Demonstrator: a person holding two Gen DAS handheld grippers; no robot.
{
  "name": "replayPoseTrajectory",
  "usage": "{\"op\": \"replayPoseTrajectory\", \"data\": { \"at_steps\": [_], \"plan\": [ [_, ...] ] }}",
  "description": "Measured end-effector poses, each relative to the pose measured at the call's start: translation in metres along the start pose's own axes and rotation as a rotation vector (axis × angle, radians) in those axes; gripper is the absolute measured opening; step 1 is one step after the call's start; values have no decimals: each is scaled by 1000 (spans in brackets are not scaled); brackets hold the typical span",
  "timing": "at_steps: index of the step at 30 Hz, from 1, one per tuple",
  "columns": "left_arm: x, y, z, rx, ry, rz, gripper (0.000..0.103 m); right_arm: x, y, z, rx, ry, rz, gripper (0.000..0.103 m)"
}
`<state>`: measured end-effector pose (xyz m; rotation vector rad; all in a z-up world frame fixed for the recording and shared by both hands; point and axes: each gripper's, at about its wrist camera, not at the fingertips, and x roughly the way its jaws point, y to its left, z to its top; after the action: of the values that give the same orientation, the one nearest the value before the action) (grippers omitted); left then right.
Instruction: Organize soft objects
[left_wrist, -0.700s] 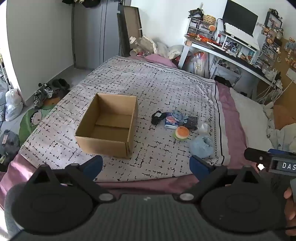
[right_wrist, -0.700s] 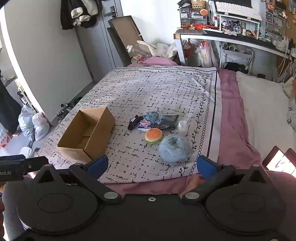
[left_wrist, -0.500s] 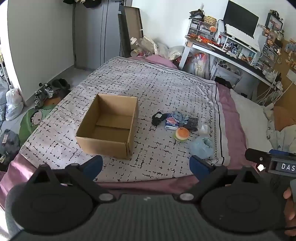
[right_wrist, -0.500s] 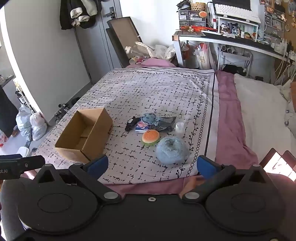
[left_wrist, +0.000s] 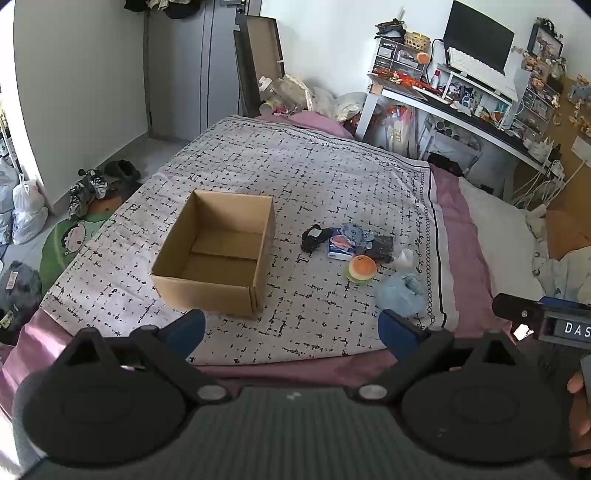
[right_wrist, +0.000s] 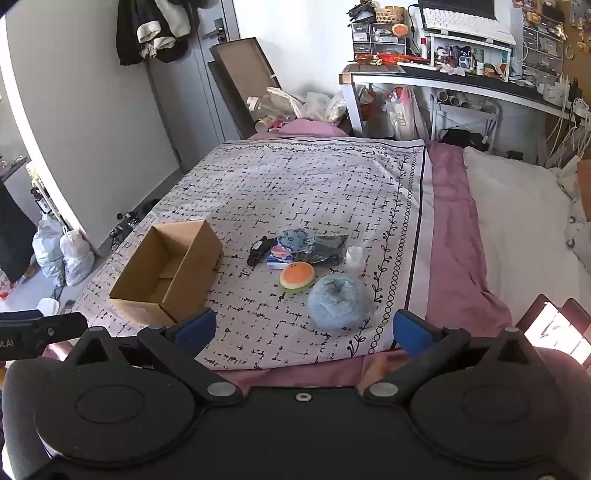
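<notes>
Both tools are hanging over the near edge of the bed, and both are holding nothing. The left tool (left_wrist: 291, 326) is keeping its blue fingers wide apart. The right tool (right_wrist: 303, 330) is keeping its fingers wide apart too.

A patterned blanket (left_wrist: 280, 166) is lying flat on the bed. An open cardboard box (left_wrist: 218, 251) is sitting on it, on the left side. Nothing is showing inside the box.

The soft things are lying in a little pile to the right of the box, well apart from it. A fluffy blue ball (right_wrist: 338, 301) is sitting nearest to the right tool. An orange bun toy (right_wrist: 296, 276) is lying just beside the ball, on its far left. Behind the bun, a small blue plush (right_wrist: 293, 238) is resting on a little white and blue pack (right_wrist: 279, 258). A black thing (right_wrist: 258, 249) is lying at the left of the pile. A dark pouch (right_wrist: 328, 249) is lying at the right, and a small clear white thing (right_wrist: 355, 256) is sitting beside it.

Nothing is standing between the tools and the pile.

A white pillow (right_wrist: 517, 221) is lying on the right side of the bed. A crowded counter (right_wrist: 461, 79) is standing at the far right. Shoes (left_wrist: 92, 184) and plastic bags (right_wrist: 62, 251) are lying on the floor at the left.
</notes>
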<state>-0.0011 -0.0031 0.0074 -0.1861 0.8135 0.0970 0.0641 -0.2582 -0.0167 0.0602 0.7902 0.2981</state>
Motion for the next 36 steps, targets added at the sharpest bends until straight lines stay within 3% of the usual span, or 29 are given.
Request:
{"op": "replayPoseTrajectory", "data": {
  "at_steps": [36],
  "plan": [
    [-3, -10, -1, 2, -3, -7, 99, 0, 0, -2, -7, -4, 6, 103]
  ]
}}
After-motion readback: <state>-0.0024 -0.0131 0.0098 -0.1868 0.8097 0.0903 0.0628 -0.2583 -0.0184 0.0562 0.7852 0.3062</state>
